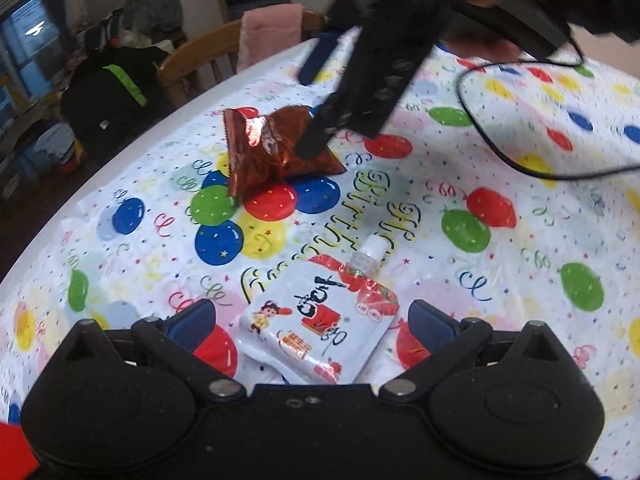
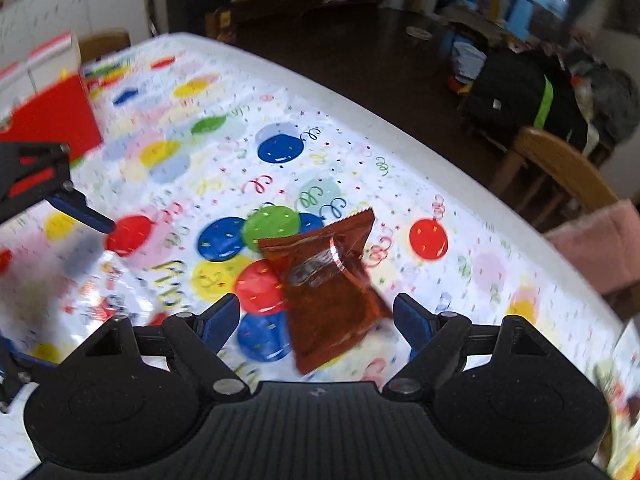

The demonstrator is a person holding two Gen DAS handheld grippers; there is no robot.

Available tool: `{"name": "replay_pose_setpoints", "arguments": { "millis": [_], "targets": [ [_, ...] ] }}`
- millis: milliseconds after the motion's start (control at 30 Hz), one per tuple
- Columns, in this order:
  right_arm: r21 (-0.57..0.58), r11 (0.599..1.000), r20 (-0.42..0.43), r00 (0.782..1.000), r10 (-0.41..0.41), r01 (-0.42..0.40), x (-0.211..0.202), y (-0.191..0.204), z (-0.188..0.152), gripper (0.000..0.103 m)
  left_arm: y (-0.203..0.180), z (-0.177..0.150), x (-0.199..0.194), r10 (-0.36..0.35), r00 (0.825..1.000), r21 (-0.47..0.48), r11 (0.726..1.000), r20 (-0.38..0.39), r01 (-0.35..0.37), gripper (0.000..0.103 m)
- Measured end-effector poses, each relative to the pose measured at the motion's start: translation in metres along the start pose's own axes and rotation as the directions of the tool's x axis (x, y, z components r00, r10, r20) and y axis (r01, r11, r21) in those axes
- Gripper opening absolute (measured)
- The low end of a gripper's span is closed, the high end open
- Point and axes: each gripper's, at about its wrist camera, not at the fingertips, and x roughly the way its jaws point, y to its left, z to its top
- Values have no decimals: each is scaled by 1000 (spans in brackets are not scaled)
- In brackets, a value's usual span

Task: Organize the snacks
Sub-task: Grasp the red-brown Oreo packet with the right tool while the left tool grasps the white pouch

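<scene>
A white and red spout pouch (image 1: 320, 320) lies flat on the balloon-print tablecloth (image 1: 500, 240), between the fingers of my open left gripper (image 1: 312, 320); neither finger touches it. Further back lies a shiny red-brown snack packet (image 1: 276, 148). My right gripper (image 1: 306, 116) reaches down from the upper right, with one dark finger (image 1: 314, 144) on the packet's near side. In the right wrist view the packet (image 2: 328, 292) sits between the spread fingers of my open right gripper (image 2: 316, 322). One blue finger (image 2: 88, 216) of the left gripper shows at the left.
A red box (image 2: 52, 120) stands at the table's far left corner. A black cable (image 1: 480, 128) loops over the cloth. A wooden chair (image 1: 200, 56) with a pink cloth (image 1: 272, 36) stands at the table edge. A black backpack (image 1: 112, 96) sits beyond it.
</scene>
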Motion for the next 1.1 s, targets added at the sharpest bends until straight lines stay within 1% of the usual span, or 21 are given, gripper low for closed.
{"name": "replay_pose_setpoints", "arguments": {
  "millis": [100, 167, 233, 267, 367, 400, 467, 567, 667, 700, 767, 833, 867, 900, 1000, 1100],
  "targets": [
    [-57, 998, -18, 1000, -7, 6, 14, 2, 7, 84, 2, 1, 10, -25, 999, 16, 1000, -25, 26, 102],
    [-96, 995, -32, 999, 2, -5, 23, 6, 10, 84, 2, 0, 17, -44, 998, 35, 998, -48, 46, 102],
    [-149, 989, -41, 999, -11, 5, 31, 13, 12, 84, -1, 0, 23, -41, 997, 65, 997, -64, 45, 100],
    [-173, 985, -43, 999, -23, 16, 35, 15, 11, 84, -1, 0, 26, -38, 997, 74, 996, -68, 43, 101],
    [-187, 982, -48, 998, -43, 33, 47, 16, 10, 84, 2, 2, 29, -49, 997, 58, 997, -64, 53, 100],
    [-169, 985, -50, 998, -36, 27, 49, 14, 10, 84, 3, 3, 29, -58, 996, 49, 997, -65, 61, 99],
    [-123, 992, -48, 999, -22, 16, 52, 9, 10, 84, 4, 3, 29, -86, 994, 31, 996, -61, 88, 90],
    [-72, 997, -35, 999, -4, 1, 53, 5, 8, 83, 5, 1, 28, -90, 994, 3, 996, -62, 91, 88],
    [-51, 999, -15, 1000, 0, -1, 50, 5, 4, 83, 7, 1, 25, -91, 993, -30, 996, -68, 89, 84],
    [-40, 999, -7, 1000, 2, -2, 48, 4, 3, 81, 8, 2, 24, -90, 993, -46, 995, -73, 86, 83],
    [-7, 1000, 2, 1000, -22, 22, 45, 2, 1, 63, 8, 2, 23, -78, 994, -68, 995, -81, 73, 77],
    [49, 999, 8, 1000, -24, 23, 42, -1, 0, 59, 8, 1, 20, -64, 994, -96, 994, -83, 56, 73],
    [71, 997, 13, 1000, -26, 25, 39, -2, -2, 55, 8, 0, 18, -58, 994, -118, 992, -89, 48, 73],
    [86, 996, 18, 999, -36, 34, 36, -2, -4, 55, 7, 0, 17, -50, 994, -139, 990, -98, 36, 73],
    [158, 986, 27, 998, -65, 60, 27, -1, -11, 46, 2, -5, 11, -22, 994, -194, 981, -110, 1, 72],
    [258, 964, 36, 997, -74, 62, 14, -1, -20, 45, -1, -11, 6, -10, 994, -282, 959, -113, -22, 72]
  ]
}}
